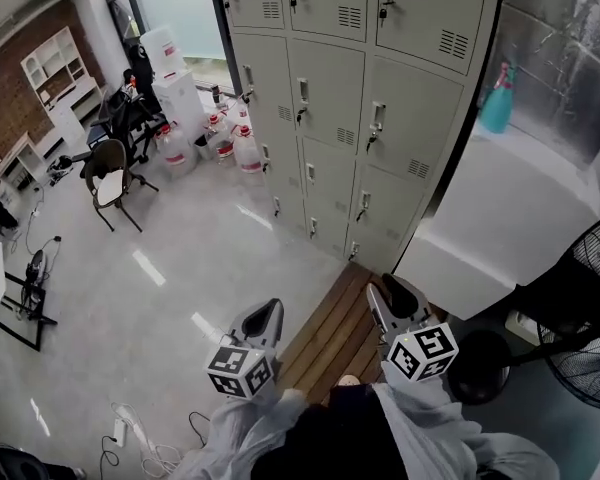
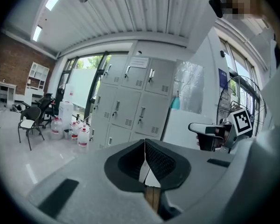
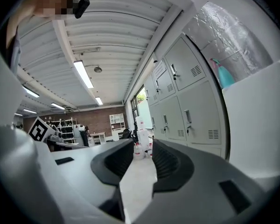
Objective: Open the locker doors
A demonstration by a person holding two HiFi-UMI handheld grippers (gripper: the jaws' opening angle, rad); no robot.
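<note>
Grey metal lockers (image 1: 350,118) stand with every door in view closed. Both grippers are held well short of them, above a slatted wooden platform (image 1: 325,333) at the lockers' foot. The left gripper (image 1: 268,318) has its jaws pressed together on nothing; the right gripper (image 1: 390,296) faces the lockers with jaws apart — empty.

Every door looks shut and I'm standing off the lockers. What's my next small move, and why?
Probably carry the right gripper forward to a door handle on the lockers: its jaws stand apart and empty, the left gripper is shut, and neither touches a door.
</note>
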